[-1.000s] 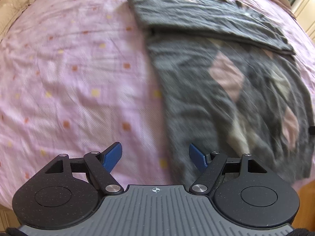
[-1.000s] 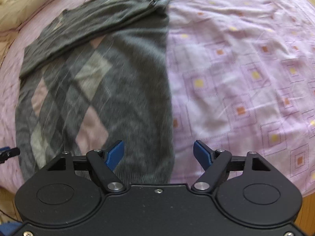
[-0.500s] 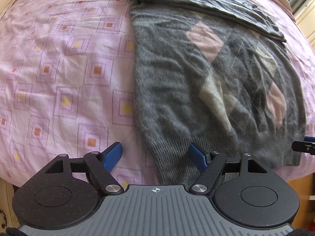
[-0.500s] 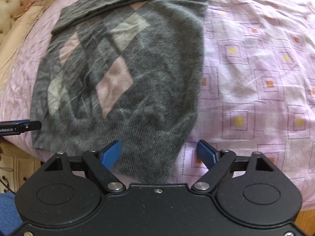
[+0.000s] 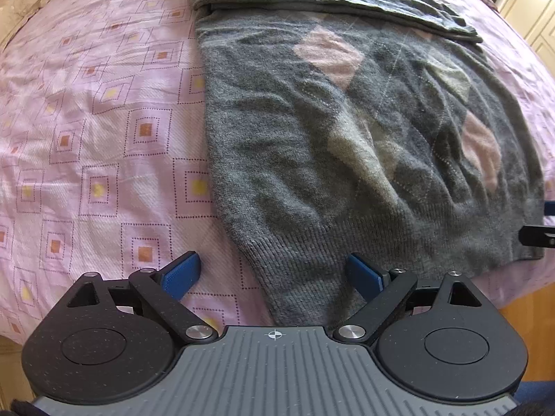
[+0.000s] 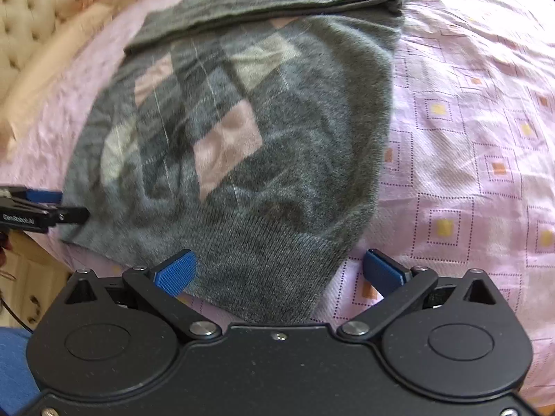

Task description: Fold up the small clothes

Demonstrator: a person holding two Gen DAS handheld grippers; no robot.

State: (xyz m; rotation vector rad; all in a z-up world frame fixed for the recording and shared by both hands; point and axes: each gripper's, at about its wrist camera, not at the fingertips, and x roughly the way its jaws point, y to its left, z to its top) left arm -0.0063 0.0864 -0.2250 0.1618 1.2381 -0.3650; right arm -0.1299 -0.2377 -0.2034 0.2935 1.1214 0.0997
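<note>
**Grey argyle sweater flat on the bed, both my grippers spread at its hem**

Left wrist view: the sweater (image 5: 347,145) lies flat on the pink patterned bedspread (image 5: 104,121), grey knit with pink and pale diamonds, its sleeves folded across the top edge. My left gripper (image 5: 274,275) is released, the 2 blue pads wide apart and holding nothing; the ribbed hem corner lies between them. At the right edge my other gripper pokes in beside the far hem corner. A cream cabinet (image 5: 530,3) stands beyond the bed.

Right wrist view: the sweater (image 6: 242,138) fills the middle, lightly wrinkled. My right gripper (image 6: 279,272) is also spread and empty, hem corner between its pads. A tufted cream headboard (image 6: 38,10) sits at upper left.
</note>
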